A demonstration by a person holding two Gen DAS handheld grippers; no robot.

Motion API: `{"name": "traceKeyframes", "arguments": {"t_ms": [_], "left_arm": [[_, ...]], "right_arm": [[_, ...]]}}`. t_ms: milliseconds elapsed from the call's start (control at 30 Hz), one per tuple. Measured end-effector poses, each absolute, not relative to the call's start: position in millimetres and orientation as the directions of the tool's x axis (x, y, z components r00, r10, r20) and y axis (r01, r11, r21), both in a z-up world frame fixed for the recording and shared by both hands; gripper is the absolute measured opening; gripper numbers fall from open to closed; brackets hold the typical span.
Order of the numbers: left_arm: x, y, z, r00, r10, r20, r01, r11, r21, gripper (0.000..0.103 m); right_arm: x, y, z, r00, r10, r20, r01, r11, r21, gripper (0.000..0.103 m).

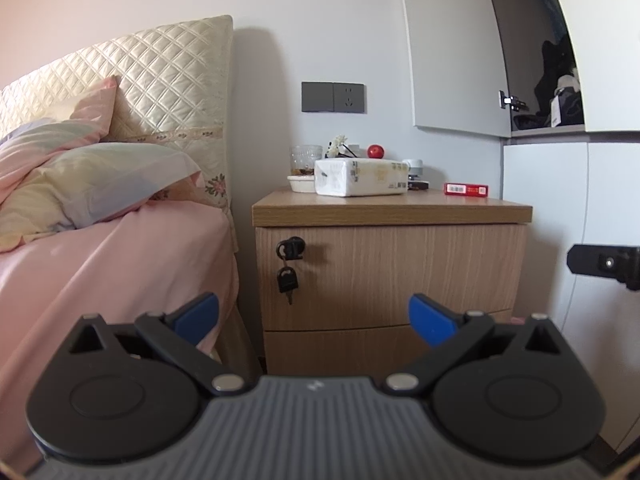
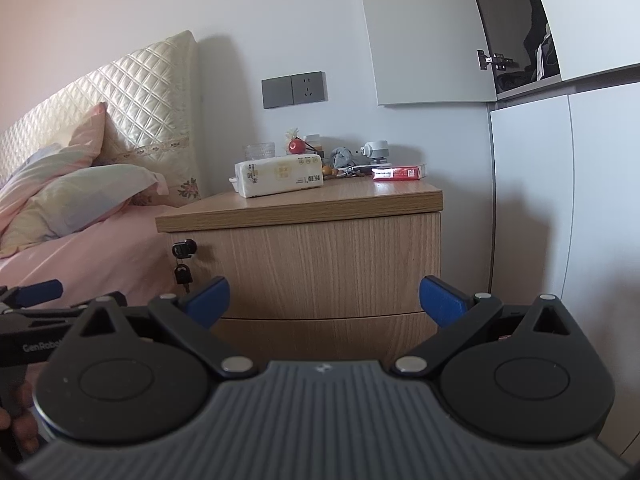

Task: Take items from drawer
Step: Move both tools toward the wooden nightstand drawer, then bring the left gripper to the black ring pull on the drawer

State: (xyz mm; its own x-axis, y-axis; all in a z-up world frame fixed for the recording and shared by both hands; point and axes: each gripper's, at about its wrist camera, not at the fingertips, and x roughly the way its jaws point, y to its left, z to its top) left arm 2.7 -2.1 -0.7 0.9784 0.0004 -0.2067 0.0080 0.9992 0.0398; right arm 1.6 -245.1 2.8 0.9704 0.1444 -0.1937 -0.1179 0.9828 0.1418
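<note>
The wooden nightstand (image 1: 390, 276) has two drawer fronts, one above the other. The upper drawer (image 1: 392, 272) is closed, with one lock at its top left corner holding a black key (image 1: 291, 248); a second black key (image 1: 287, 282) hangs below it. The lower drawer (image 1: 348, 350) is closed too, and partly hidden behind the claws in both views.

Both claws hang in front of the nightstand, touching nothing. The left claw (image 1: 314, 320) has its two blue fingertips (image 1: 198, 316) spread wide apart with nothing between them. The right claw (image 2: 324, 300) is spread the same way and grips nothing. In the right wrist view the left claw shows at the left edge, with part of a hand (image 2: 20, 412) under it.

On the nightstand top stand one white tissue pack (image 1: 360, 176), one red flat box (image 1: 466, 189), one clear glass (image 1: 306, 156), one small red round ornament (image 1: 376, 151), one white dish (image 1: 301, 183) and a small clutter of other bits too small to make out.

To the left is the bed (image 1: 100, 264) with a pink sheet, two pillows (image 1: 96, 184) and one quilted cream headboard (image 1: 160, 80). On the wall above the nightstand sits one grey switch-and-socket panel (image 1: 333, 97). To the right is a white wardrobe (image 1: 560, 200), with one upper door (image 1: 456, 48) open.
</note>
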Motion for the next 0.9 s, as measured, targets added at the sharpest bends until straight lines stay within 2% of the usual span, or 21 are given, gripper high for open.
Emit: {"name": "traceKeyframes", "arguments": {"t_ms": [333, 500, 667, 900], "left_arm": [[6, 0, 0, 0.978, 0.005, -0.211, 0.001, 1.000, 0.026, 0.103], [2, 1, 4, 0.981, -0.030, -0.191, 0.032, 0.999, 0.009, 0.103], [-2, -3, 9, 0.983, -0.078, -0.165, 0.082, 0.997, 0.018, 0.103], [10, 6, 10, 0.988, -0.034, -0.150, 0.032, 0.999, -0.018, 0.103]], "right_arm": [[1, -256, 9, 0.974, 0.163, -0.158, -0.134, 0.974, 0.184, 0.103], [-2, -258, 13, 0.982, 0.159, -0.097, -0.141, 0.975, 0.171, 0.103], [-2, -269, 17, 0.983, 0.174, -0.051, -0.157, 0.957, 0.243, 0.103], [10, -270, 24, 0.983, 0.177, -0.048, -0.156, 0.947, 0.281, 0.103]]}}
